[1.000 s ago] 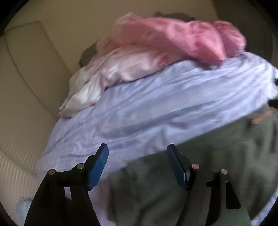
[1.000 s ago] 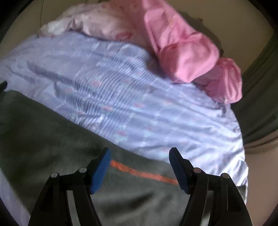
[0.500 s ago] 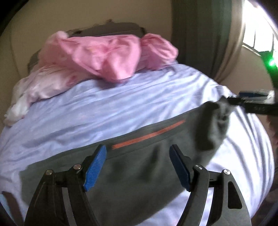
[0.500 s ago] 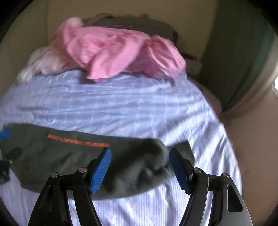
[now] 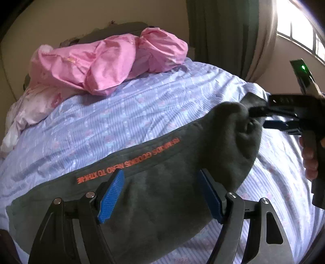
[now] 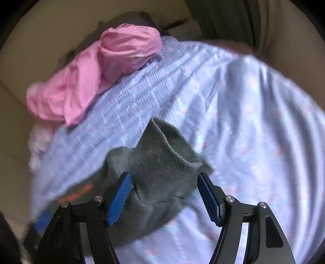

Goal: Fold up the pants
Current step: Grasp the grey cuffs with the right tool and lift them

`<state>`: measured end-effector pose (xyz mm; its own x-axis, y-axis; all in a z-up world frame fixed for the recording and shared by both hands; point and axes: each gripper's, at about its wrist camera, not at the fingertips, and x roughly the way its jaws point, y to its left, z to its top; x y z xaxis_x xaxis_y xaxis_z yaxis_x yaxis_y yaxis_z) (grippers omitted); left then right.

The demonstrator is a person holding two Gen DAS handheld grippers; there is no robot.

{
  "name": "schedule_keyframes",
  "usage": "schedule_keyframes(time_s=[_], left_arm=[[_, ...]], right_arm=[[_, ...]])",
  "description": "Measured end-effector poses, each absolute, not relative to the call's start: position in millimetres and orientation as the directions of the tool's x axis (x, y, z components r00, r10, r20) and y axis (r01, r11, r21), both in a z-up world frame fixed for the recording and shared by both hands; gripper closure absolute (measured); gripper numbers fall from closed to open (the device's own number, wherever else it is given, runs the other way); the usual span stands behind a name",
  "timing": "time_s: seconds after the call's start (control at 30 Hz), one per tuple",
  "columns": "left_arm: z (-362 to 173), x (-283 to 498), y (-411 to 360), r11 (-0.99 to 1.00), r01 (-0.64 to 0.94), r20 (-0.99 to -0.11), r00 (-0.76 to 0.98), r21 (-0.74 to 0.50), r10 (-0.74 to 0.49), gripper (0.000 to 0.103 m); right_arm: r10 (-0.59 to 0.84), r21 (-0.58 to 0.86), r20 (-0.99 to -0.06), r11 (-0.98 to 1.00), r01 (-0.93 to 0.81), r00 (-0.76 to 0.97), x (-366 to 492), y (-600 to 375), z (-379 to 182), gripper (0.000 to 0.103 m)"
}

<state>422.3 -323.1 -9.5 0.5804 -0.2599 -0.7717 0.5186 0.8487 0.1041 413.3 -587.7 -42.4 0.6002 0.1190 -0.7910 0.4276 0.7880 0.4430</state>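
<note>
Dark grey pants [image 5: 162, 195] with orange lettering lie across the lilac bed sheet [image 5: 142, 113]. My left gripper [image 5: 160, 195] hangs open above the middle of the pants. My right gripper [image 6: 164, 197] is open, its blue pads either side of a raised, bunched end of the pants [image 6: 160, 162]. In the left wrist view the right gripper [image 5: 268, 119] reaches in from the right, with its fingers at that lifted end; a hand holds its handle.
Crumpled pink bedding [image 5: 105, 63] and a pale floral quilt [image 5: 34, 105] lie at the head of the bed. A green curtain [image 5: 221, 34] and a window [image 5: 300, 26] are at the far right. A cream wall [image 5: 81, 18] stands behind.
Both views swung right and lifted. The right gripper came to the pants' right end, which now stands raised and bunched between its pads. The left gripper stays open over the pants.
</note>
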Motion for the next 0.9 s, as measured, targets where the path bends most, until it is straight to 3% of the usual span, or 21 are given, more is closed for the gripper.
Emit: schedule_keyframes(time_s=[0.03,0.1,0.13,0.23,0.4,0.6,0.63,0.67,0.73,0.8,0.9], left_arm=[[-11,421,-325,0.845,0.523,-0.767,0.586,0.111,-0.261,0.029],[-14,420,-329,0.84,0.528,-0.763,0.592,0.125,-0.259,0.028],[-16,421,-329,0.839,0.531,-0.762,0.592,0.123,-0.262,0.028],[-20,424,-329,0.848,0.516,-0.76,0.597,0.121,-0.255,0.028],[-38,434,-324,0.867,0.475,-0.769,0.607,0.149,-0.201,0.028],[-68,449,-311,0.885,0.448,-0.817,0.554,0.129,-0.161,0.028],[-70,451,-308,0.888,0.444,-0.821,0.548,0.119,-0.164,0.028],[-71,451,-304,0.89,0.444,-0.825,0.538,0.102,-0.174,0.028],[-70,448,-299,0.893,0.444,-0.826,0.528,0.07,-0.198,0.028],[-64,441,-298,0.886,0.46,-0.813,0.538,0.061,-0.223,0.028],[-51,425,-301,0.862,0.502,-0.791,0.553,0.065,-0.262,0.028]], right_arm=[[0.152,0.495,-0.77,0.755,0.429,0.62,415,-590,-49,0.048],[0.191,0.536,-0.757,0.728,0.428,0.624,420,-589,-56,0.051],[0.206,0.544,-0.758,0.722,0.426,0.619,423,-588,-60,0.057],[0.232,0.558,-0.757,0.715,0.42,0.611,427,-586,-70,0.091],[0.006,0.395,-0.732,0.818,0.417,0.681,422,-591,-50,0.094],[-0.026,0.319,-0.797,0.83,0.458,0.603,435,-591,-91,0.093],[-0.048,0.298,-0.798,0.835,0.462,0.6,433,-590,-88,0.087],[-0.083,0.268,-0.794,0.841,0.47,0.602,429,-588,-81,0.066],[-0.176,0.196,-0.795,0.832,0.52,0.581,418,-590,-70,0.035],[-0.201,0.212,-0.768,0.817,0.536,0.609,405,-592,-62,0.032],[-0.067,0.347,-0.768,0.791,0.503,0.636,406,-595,-71,0.032]])
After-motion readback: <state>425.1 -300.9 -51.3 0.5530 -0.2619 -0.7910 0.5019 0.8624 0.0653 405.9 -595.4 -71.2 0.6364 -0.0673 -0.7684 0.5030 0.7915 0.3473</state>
